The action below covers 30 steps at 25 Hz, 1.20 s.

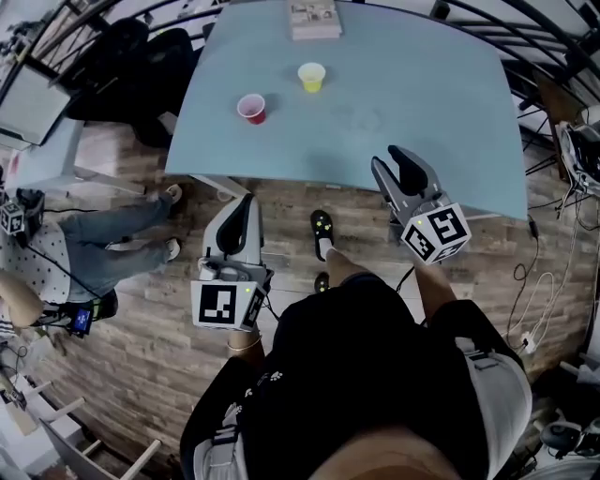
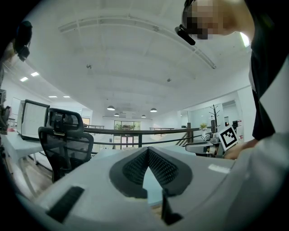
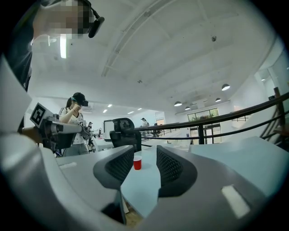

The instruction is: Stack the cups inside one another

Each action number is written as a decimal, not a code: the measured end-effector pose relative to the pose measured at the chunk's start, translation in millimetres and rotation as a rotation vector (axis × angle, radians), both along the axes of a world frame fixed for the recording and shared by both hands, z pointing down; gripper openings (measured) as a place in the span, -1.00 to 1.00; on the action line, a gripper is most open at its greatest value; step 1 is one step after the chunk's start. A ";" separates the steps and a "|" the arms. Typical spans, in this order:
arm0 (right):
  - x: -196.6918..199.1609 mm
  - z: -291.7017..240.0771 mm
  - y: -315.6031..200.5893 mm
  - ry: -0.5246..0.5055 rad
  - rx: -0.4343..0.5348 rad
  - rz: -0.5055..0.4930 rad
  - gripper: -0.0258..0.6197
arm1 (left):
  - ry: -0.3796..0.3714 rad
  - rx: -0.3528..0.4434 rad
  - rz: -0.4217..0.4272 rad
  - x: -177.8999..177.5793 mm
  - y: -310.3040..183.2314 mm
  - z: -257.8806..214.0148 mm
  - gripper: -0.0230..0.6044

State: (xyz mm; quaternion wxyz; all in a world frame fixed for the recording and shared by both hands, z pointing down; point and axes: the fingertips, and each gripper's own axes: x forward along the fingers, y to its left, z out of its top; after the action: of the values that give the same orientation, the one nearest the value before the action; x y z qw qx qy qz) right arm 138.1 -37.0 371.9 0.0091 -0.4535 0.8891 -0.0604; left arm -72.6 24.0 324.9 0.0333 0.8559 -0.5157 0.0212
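Left claw closed, right claw parted, facing the red cup

A pale blue table stood in front of you, with a booklet lying at its far edge. Off its far left corner stood a black chair, and just left of the chair was a pale screen. To your left a person in jeans sat with their legs stretched toward the table. The floor under you was wood-patterned, and cables trailed across it on the right. Far beyond the table ran a dark rail, with round lights set in the white ceiling above it.
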 end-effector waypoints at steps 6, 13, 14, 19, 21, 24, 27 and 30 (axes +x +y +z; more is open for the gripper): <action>8.6 18.0 -29.2 0.040 -0.022 0.059 -0.39 | 0.004 -0.017 -0.013 -10.1 -18.4 7.2 -0.95; 15.0 38.8 -60.8 0.084 -0.058 0.082 -0.26 | -0.008 -0.019 -0.019 -12.1 -42.9 8.4 -0.95; 15.5 41.8 -64.9 0.091 -0.064 0.082 -0.23 | -0.011 -0.018 -0.018 -11.8 -46.9 8.0 -0.95; 19.7 59.4 -88.0 0.118 -0.094 0.095 -0.18 | -0.028 -0.025 -0.023 -13.1 -67.5 7.6 -0.95; 20.5 68.3 -98.2 0.131 -0.111 0.095 -0.15 | -0.045 -0.034 -0.025 -15.7 -75.9 11.2 -0.95; 21.7 82.7 -114.5 0.154 -0.140 0.093 -0.12 | -0.052 -0.037 -0.047 -21.0 -90.7 12.4 -0.95; 20.1 97.1 -128.6 0.170 -0.171 0.094 -0.09 | -0.065 -0.029 -0.053 -24.8 -105.1 10.4 -0.95; 17.4 112.3 -143.1 0.193 -0.198 0.094 -0.05 | -0.075 -0.044 -0.070 -30.0 -119.4 10.5 -0.95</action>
State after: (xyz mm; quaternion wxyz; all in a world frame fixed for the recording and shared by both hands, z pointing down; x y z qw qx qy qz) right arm 155.4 -180.1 484.2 -0.1184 -0.4973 0.8533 -0.1032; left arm -102.6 -95.4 335.4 0.0333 0.8348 -0.5458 0.0635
